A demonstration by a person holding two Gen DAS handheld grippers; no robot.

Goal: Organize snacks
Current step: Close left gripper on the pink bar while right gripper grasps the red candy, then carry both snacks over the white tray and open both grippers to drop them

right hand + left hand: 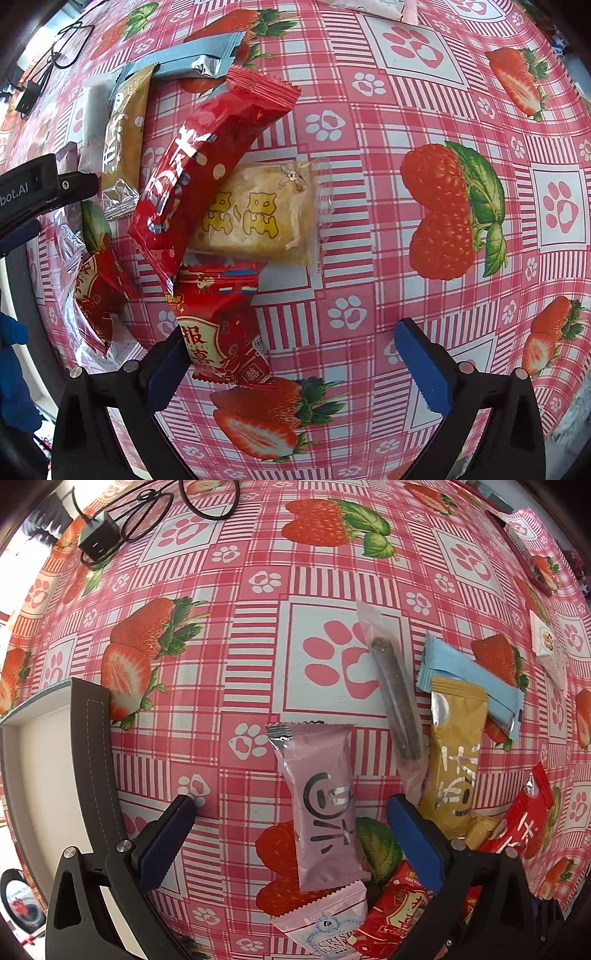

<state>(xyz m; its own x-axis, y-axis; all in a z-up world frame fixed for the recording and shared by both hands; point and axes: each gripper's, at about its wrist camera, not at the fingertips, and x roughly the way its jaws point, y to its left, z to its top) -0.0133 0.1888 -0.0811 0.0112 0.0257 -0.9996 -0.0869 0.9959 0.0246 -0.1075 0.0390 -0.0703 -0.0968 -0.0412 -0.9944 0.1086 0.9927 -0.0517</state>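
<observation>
Between the spread fingers of the left tongs [291,812] lies a pink packet [323,805] flat on the strawberry-print surface [240,590], untouched by either finger. At its two o'clock a gold packet [456,753] crowds the right finger; closing could snag it too. The right tongs [291,350], also gaping and holding nothing, hover over a small red packet [221,325] at their ten o'clock, overlapped by a long red packet [207,158] that may drag along.
</observation>
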